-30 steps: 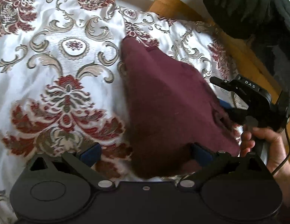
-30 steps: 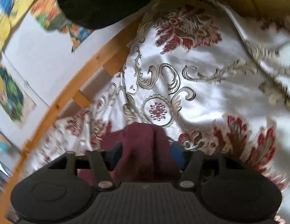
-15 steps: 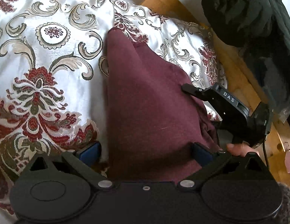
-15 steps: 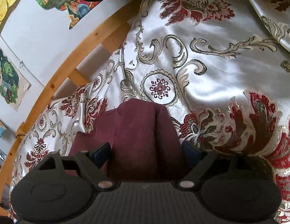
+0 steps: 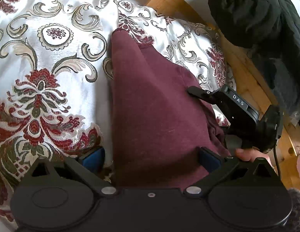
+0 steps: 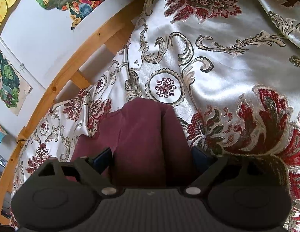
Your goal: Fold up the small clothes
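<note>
Garment [image 5: 157, 104] of maroon cloth lies on patterned bedspread [image 5: 43, 61], both tongs [image 5: 151, 157] [image 6: 151, 158] spread wide around it.

We reckon bedroom in someone's home. Glossy white satin bedspread with red and gold floral brocade [image 6: 217, 73] covers bed, pale wooden bed rail [image 6: 59, 85] runs along edge, colourful cartoon posters [image 6: 8, 83] stuck on white wall [image 6: 45, 38], dark green padded jacket [image 5: 252, 13] hangs beside bed. We see maroon knit garment [image 5: 155, 104] lying on top.
</note>
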